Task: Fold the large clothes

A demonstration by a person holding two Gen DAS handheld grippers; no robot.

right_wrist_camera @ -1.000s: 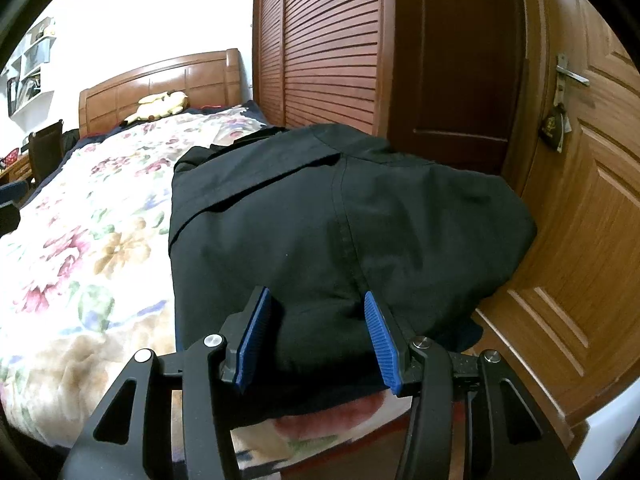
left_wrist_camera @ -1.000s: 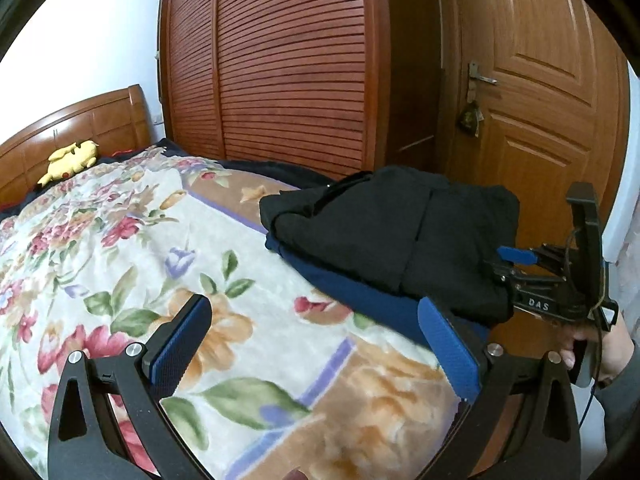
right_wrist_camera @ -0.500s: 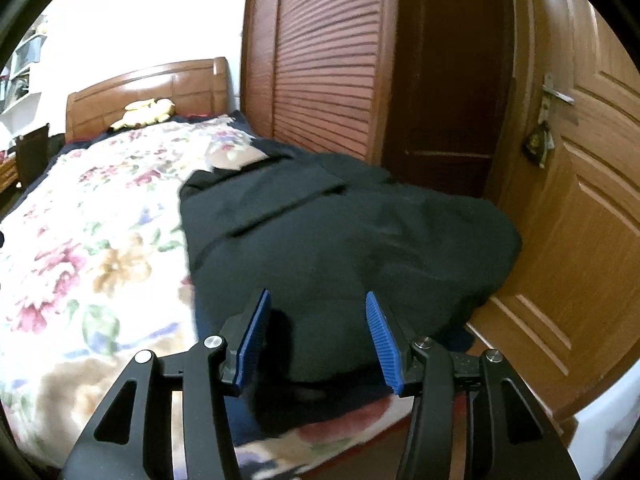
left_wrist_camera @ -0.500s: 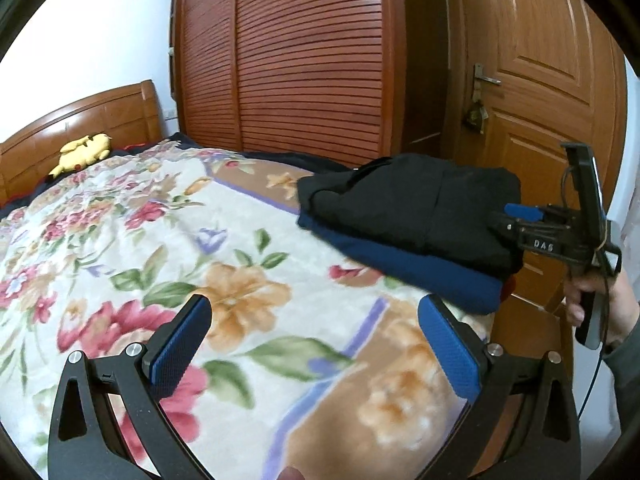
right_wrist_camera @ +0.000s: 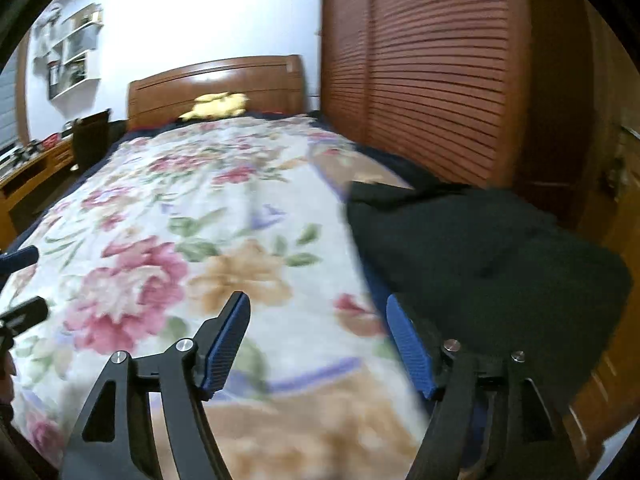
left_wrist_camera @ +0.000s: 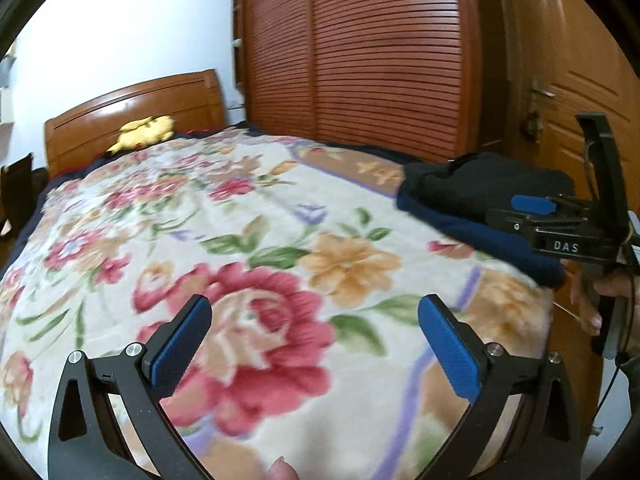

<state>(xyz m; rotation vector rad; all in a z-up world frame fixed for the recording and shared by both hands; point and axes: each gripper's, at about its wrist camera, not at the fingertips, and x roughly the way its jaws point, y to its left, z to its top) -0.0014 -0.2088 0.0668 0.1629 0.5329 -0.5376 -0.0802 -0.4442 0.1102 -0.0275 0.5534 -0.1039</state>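
Clothes are sitting as a folded stack at the near right corner of the bed (left_wrist_camera: 280, 420): a black garment (right_wrist_camera: 488, 256) is lying on top of a navy one (left_wrist_camera: 472, 236), whose edge is showing underneath along the blanket side. The stack is resting close to the mattress edge, with the wooden door (left_wrist_camera: 576, 60) just beyond it.

Left claw (left_wrist_camera: 316, 344) is hanging over the floral blanket (left_wrist_camera: 248, 240) with its jaws wide apart and nothing between them. Right claw (right_wrist_camera: 320, 340) is opening its jaws, and only blanket is showing in the gap; its right finger is sitting just beside the black garment's near edge, though blur is making it hard to say whether it is touching. In the left wrist view the right claw is appearing side-on at the stack's right end, with a hand (left_wrist_camera: 600, 300) gripping its handle below.

Folding is looking done for this pile, and both claws seem free for another item. Main risk from here is the stack itself: it is lying so near the corner that a brush from the right claw's finger could be dragging the top layer askew or tipping the pile off the bed. A blue pad snagging loose black cloth while swinging away could also be undoing the fold.
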